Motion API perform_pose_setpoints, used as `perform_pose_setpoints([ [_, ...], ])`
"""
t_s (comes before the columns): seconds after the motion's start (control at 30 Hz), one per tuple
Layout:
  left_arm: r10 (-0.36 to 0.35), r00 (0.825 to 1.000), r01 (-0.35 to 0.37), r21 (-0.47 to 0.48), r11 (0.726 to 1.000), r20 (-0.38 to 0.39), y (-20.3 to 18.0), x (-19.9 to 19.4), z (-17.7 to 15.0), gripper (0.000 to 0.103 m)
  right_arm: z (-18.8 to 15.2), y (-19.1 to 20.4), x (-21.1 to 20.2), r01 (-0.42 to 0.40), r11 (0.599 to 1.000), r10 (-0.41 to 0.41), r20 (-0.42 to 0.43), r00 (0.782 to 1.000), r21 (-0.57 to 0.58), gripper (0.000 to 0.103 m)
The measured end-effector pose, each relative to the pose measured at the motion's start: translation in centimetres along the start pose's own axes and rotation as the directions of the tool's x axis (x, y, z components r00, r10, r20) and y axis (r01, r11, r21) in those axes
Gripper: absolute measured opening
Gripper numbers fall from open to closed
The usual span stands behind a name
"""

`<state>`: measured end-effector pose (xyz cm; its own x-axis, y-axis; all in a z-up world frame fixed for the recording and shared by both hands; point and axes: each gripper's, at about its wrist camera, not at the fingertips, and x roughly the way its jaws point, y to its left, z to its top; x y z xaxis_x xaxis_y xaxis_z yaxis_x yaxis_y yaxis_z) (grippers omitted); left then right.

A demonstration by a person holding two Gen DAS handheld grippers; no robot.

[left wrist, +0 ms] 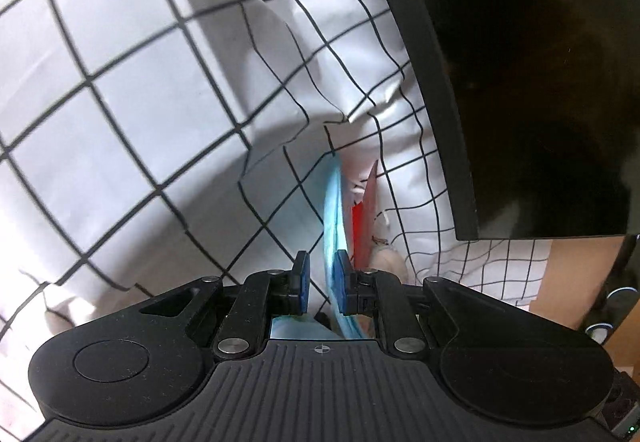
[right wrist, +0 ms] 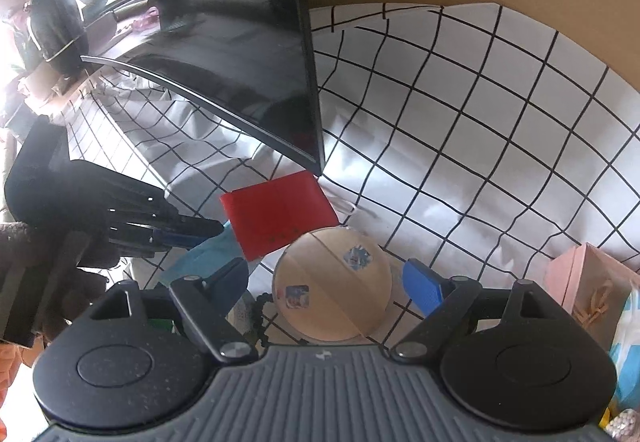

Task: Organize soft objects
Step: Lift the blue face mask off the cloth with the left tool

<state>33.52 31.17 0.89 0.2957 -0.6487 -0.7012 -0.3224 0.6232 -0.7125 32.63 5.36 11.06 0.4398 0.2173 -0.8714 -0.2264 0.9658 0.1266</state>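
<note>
Left gripper (left wrist: 320,282) jaws slightly apart around blue cloth (left wrist: 334,202), right gripper (right wrist: 334,282) jaws wide, empty, red pouch (right wrist: 280,218) nearby

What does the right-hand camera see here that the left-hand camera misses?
Only the right wrist view shows the round beige disc with stickers between the open right gripper's fingers, the pink gift bag, and window reflections in the screen.

Only the left wrist view shows the light blue cloth edge-on between the left gripper's blue pads, which have a gap.

Both show the white black-gridded cloth, the dark monitor, the red flat wallet and the blue cloth.
</note>
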Motion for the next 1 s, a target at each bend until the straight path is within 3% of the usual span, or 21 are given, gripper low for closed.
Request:
perform_pose_setpoints([
  [0.2, -0.023, 1.0, 0.023, 0.035, 0.999, -0.008, -1.1, 0.3, 0.1, 0.014, -0.2, -0.4, -0.1, 0.017, 1.0, -0.017, 0.009, 1.0, 0.009, 0.086],
  [0.27, -0.025, 1.0, 0.025, 0.081, 0.996, -0.002, -1.8, -0.1, 0.2, 0.014, -0.1, -0.5, -0.2, 0.01, 1.0, -0.011, 0.011, 1.0, 0.015, 0.086],
  [0.33, 0.015, 1.0, -0.016, 0.149, 0.989, 0.004, -2.7, -0.5, 0.3, 0.014, 0.0, -0.5, -0.2, -0.008, 1.0, 0.008, 0.007, 1.0, 0.031, 0.086],
  [0.57, 0.212, 0.977, -0.191, 0.367, 0.91, -0.018, -6.5, 2.1, -1.0, 0.015, 1.5, -0.2, -1.5, 0.003, 0.999, -0.006, 0.065, 0.998, 0.043, 0.086],
  [0.7, 0.312, 0.948, -0.251, 0.458, 0.853, -0.061, -7.6, 5.0, -1.2, 0.019, 1.7, -0.7, -2.3, 0.007, 0.999, -0.011, 0.082, 0.997, 0.048, 0.086],
  [0.77, 0.346, 0.933, -0.265, 0.47, 0.842, -0.095, -7.4, 6.3, -0.9, 0.019, 1.5, -1.0, -2.3, 0.006, 0.999, -0.01, 0.08, 0.997, 0.052, 0.086],
  [0.87, 0.292, 0.944, -0.211, 0.398, 0.893, -0.155, -6.3, 7.2, 0.0, 0.019, 1.0, -1.9, -2.3, -0.002, 0.997, -0.004, 0.08, 0.997, 0.077, 0.086],
  [0.93, 0.201, 0.959, -0.139, 0.288, 0.948, -0.198, -5.0, 7.4, 0.9, 0.02, 0.9, -2.4, -2.2, -0.004, 0.995, -0.004, 0.082, 0.997, 0.099, 0.086],
  [1.0, 0.115, 0.969, -0.076, 0.179, 0.981, -0.218, -3.6, 7.6, 1.4, 0.017, 0.9, -2.7, -2.2, 0.001, 0.994, -0.01, 0.084, 0.996, 0.108, 0.086],
])
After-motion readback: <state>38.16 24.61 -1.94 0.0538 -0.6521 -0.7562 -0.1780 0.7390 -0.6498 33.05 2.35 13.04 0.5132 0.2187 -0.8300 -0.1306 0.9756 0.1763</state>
